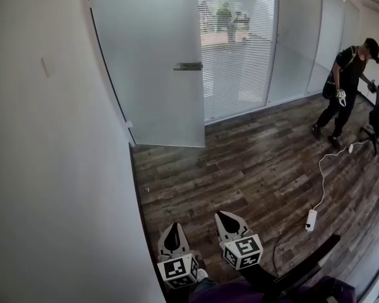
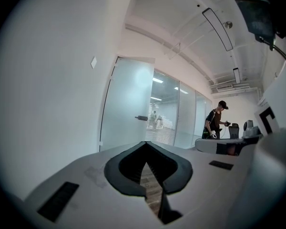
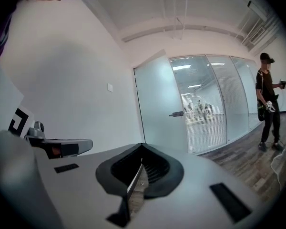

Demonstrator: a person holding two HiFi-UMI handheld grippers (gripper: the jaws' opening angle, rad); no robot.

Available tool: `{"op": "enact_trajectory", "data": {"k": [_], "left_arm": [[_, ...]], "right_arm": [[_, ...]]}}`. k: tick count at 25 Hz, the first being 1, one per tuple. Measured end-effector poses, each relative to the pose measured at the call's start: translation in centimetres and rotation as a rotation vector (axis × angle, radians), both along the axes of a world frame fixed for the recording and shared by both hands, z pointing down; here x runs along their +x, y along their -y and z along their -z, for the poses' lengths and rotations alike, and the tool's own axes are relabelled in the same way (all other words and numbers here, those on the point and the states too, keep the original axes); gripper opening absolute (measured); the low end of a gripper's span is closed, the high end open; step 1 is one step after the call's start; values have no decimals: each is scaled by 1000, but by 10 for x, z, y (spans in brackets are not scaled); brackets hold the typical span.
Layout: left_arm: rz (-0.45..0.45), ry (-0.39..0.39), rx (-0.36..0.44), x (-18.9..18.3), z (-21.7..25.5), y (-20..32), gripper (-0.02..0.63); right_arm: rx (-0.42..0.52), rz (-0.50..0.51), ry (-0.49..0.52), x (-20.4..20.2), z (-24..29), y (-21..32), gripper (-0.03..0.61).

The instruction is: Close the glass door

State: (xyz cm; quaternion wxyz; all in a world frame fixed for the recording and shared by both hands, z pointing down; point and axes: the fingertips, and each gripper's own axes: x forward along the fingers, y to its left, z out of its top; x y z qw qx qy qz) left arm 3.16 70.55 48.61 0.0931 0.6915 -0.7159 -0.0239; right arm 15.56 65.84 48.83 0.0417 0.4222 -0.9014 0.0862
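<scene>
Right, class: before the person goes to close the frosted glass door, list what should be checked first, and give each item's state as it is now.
1. Frosted glass door needs closing: ok, its free edge stands out from the glass wall.
2. Metal door handle unobstructed: ok.
3. Left gripper empty: ok, jaws together on nothing.
4. Right gripper empty: ok, jaws together on nothing.
5. Grippers at the door: not ok, dark wood-plank floor lies between.
6. Path free: ok; the white power strip and the person in black clothes are off to the right.
</scene>
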Motion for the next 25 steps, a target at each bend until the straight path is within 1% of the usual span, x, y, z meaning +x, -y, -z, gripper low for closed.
{"op": "enact_trajectory", "data": {"k": [4,9,15,18,23,25], "left_arm": [[0,4,2,-26,-4,19,2],[-12,-6,-5,-44,-11,32,2],[-35,-29,-15,-45,-16,47,2],[-25,-41,-29,-48,-23,54,2],[-8,-28,-40,-56,-29,82,2],[-3,-25,-40,-57,-24,97,2]], "right_arm": [[-2,-20,-4,-22,-1,22,-3],[-3,-40,-9,-40,-4,36,-3],[-16,-55,-27,-44,-9,48,-3],[-20,-55,-25,-45,-12,56,-3],[-28,-37,-16,-55,-16,90,-3],[-31,-26,-9,-58,-14,106,-3]]}}
